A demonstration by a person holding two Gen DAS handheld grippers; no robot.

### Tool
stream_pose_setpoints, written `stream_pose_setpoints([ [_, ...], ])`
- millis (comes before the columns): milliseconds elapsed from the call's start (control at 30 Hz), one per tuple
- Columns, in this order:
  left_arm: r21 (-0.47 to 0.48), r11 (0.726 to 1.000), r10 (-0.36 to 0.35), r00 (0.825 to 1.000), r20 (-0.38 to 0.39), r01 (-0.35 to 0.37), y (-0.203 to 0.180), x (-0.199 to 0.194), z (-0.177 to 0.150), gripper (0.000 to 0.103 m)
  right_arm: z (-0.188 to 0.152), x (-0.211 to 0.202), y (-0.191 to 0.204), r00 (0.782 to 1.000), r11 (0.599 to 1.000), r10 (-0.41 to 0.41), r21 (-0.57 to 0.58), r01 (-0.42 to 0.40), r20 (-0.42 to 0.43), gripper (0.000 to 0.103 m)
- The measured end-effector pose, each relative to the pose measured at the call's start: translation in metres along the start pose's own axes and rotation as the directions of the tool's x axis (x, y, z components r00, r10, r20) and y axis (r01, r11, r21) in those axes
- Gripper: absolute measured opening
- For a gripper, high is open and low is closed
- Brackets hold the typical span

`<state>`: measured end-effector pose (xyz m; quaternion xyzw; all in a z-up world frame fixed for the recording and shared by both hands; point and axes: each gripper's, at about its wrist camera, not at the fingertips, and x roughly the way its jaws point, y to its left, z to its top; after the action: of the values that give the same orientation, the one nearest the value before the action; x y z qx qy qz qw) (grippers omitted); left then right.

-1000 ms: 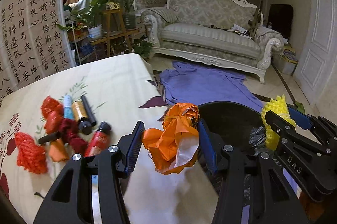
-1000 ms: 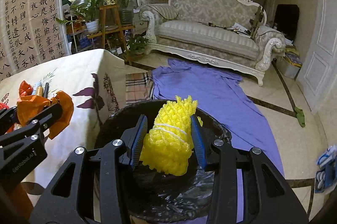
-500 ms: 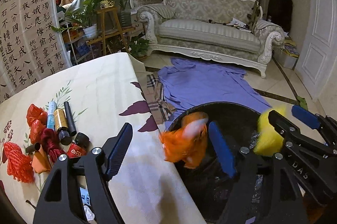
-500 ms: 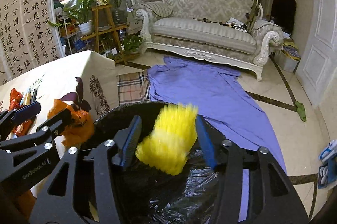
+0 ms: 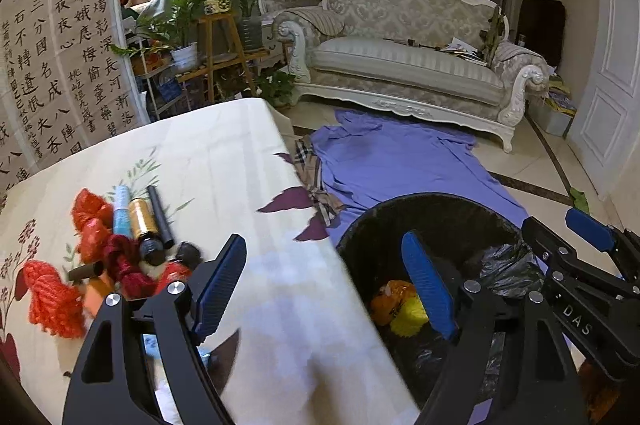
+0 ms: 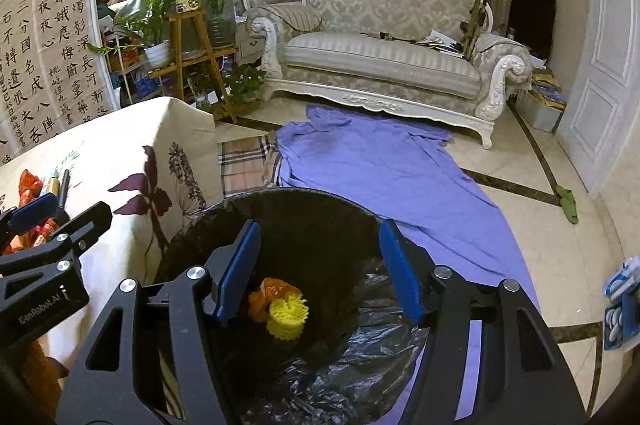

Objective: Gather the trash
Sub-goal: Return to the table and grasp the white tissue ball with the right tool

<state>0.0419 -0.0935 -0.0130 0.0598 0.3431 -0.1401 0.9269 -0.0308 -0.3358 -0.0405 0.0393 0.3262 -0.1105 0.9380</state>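
Both pieces of trash are now lying at the bottom of the trash bin (image 6: 280, 201) instead of sitting between my fingers: a second ago I was gripping an orange wrapper (image 6: 272, 295) on the left and a yellow foam net (image 6: 287, 317) on the right. I am seeing them touching each other down in the black liner, the yellow one partly over the orange.

My left tool (image 5: 324, 285) is hanging with its blue pads spread wide apart and nothing between them, straddling the edge of the counter (image 5: 224, 161) and the bin's rim. My right tool (image 6: 320, 265) is hovering directly over the bin mouth, its pads likewise standing apart and holding nothing.

On the counter, to the left of my left tool, I am looking at the remaining pile (image 5: 112, 249): red netting, a gold-capped tube, a light blue tube, a black pen-like stick and dark red cord, all bunched together. A purple cloth (image 6: 384, 169) is lying on the floor beyond the bin.
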Motion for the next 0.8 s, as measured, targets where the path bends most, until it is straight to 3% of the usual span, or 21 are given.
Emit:
stream_pose_setpoints([
  [433, -0.057, 0.992, 0.112, 0.994, -0.002, -0.112, 0.062, -0.041, -0.028, 0.078, -0.023, -0.031, 0.061, 0.994, 0.991, 0.113, -0.067, -0.113, -0.011, 0.061],
  [800, -0.144, 0.966, 0.215, 0.976, -0.018, -0.216, 0.124, -0.076, -0.067, 0.078, -0.038, -0.060, 0.123, 0.977, 0.963, 0.212, -0.164, -0.213, -0.023, 0.062],
])
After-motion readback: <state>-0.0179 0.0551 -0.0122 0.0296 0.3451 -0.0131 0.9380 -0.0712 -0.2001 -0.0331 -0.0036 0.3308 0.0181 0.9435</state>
